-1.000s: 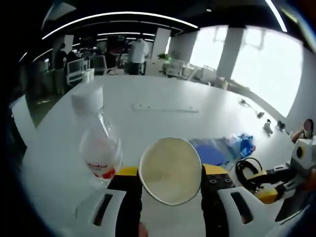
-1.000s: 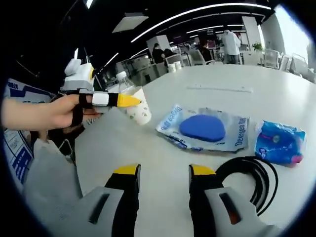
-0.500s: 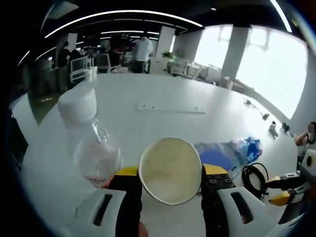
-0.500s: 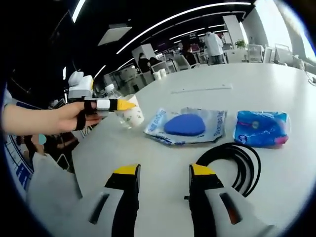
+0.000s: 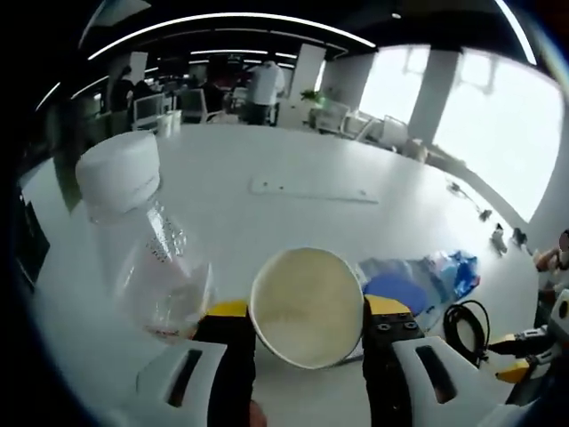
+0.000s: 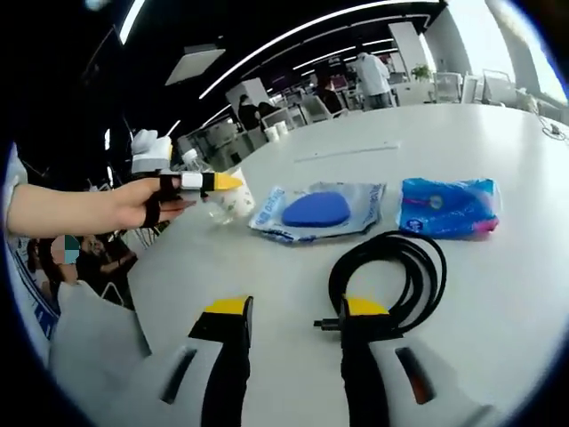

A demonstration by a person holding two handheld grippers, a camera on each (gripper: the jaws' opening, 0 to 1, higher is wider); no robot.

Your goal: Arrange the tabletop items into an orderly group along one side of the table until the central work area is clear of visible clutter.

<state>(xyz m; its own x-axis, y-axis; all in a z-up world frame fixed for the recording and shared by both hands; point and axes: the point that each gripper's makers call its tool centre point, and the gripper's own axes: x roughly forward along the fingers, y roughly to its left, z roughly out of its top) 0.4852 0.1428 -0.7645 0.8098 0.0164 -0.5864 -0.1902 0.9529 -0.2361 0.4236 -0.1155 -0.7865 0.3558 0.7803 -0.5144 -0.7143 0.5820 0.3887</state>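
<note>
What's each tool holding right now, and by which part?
The left tool grips the paper cup across its rim and sides, mouth towards the camera. The right tool is open, holding nothing.

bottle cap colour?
White. The cap on the clear bottle shows best in the left gripper view.

Both the left gripper (image 5: 307,313) and the right gripper (image 6: 293,311) have black jaws with yellow tips on pale grey bodies with dark slots
</note>
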